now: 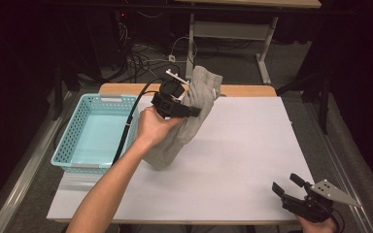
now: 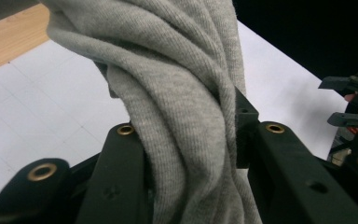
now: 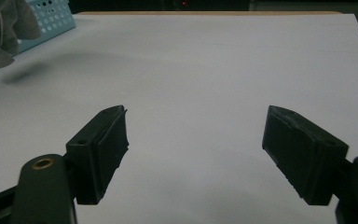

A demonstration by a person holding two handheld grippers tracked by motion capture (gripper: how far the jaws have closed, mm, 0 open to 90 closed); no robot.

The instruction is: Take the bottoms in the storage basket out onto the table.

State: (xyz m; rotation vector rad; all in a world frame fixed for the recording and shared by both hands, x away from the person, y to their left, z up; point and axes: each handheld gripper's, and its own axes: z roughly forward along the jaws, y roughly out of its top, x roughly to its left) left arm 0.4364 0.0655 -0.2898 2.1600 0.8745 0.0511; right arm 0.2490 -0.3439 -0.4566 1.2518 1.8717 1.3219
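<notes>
A bunched grey knit garment [image 1: 189,116] hangs above the white table sheet [image 1: 243,145], its lower end close to the sheet. My left gripper [image 1: 194,110] is shut on its upper middle, held up near the table's far left. In the left gripper view the grey cloth [image 2: 186,107] is squeezed between both black jaws. At the near right corner my right gripper [image 1: 285,185] rests low and open. Its two black pads [image 3: 114,144] stand wide apart over bare sheet, nothing between them [image 3: 196,154].
A light blue plastic basket [image 1: 94,133] stands at the table's left edge, beside the hanging garment, with its corner [image 3: 46,18] in the right gripper view. A strip of wooden tabletop [image 1: 243,90] runs along the far edge. Cables lie on the floor beyond.
</notes>
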